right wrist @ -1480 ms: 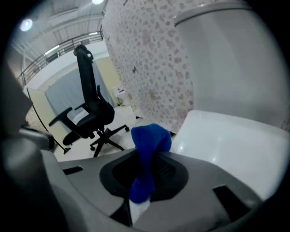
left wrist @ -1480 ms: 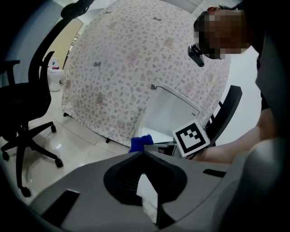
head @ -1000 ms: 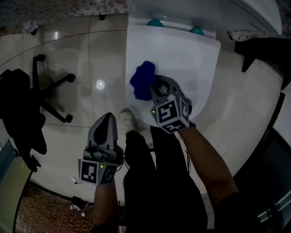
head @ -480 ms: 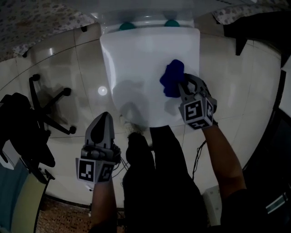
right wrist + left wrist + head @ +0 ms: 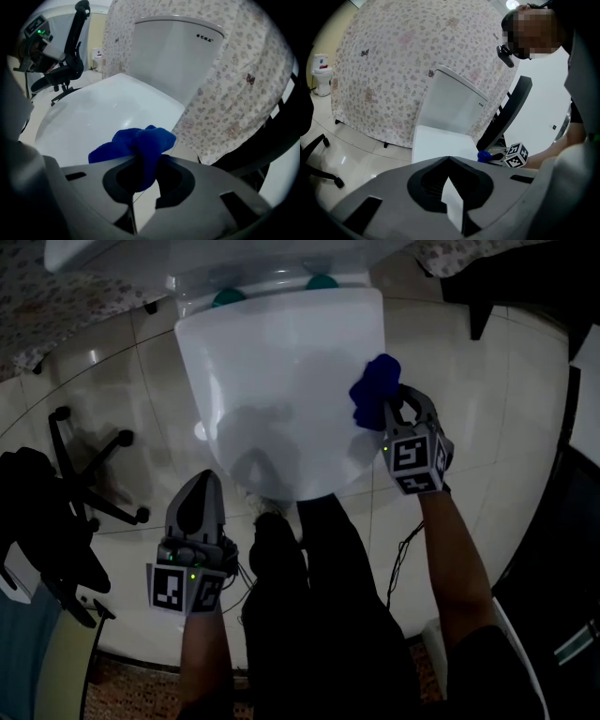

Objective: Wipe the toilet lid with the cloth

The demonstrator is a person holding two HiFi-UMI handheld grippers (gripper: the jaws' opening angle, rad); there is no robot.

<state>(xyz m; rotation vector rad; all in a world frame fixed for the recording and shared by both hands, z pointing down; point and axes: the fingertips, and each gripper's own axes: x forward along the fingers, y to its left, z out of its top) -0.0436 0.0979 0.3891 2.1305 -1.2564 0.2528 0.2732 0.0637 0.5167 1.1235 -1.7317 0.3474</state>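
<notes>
The white toilet lid (image 5: 272, 381) lies closed below me and fills the upper middle of the head view. A bunched blue cloth (image 5: 373, 390) rests on the lid's right edge, and my right gripper (image 5: 392, 407) is shut on it. In the right gripper view the blue cloth (image 5: 136, 147) hangs pinched between the jaws over the toilet lid (image 5: 103, 117). My left gripper (image 5: 197, 507) hangs shut and empty near the lid's front left, off the lid. The left gripper view shows the toilet lid (image 5: 440, 143) and the cloth (image 5: 484, 156) far ahead.
The white cistern (image 5: 173, 51) stands behind the lid against a floral curtain (image 5: 389, 70). A black office chair (image 5: 66, 512) sits on the tiled floor at left. My dark trouser legs (image 5: 319, 596) stand just in front of the bowl. Dark furniture (image 5: 497, 277) is at upper right.
My right gripper has carried the cloth from the lid's left side across to its right edge. The left gripper has stayed low and idle.
</notes>
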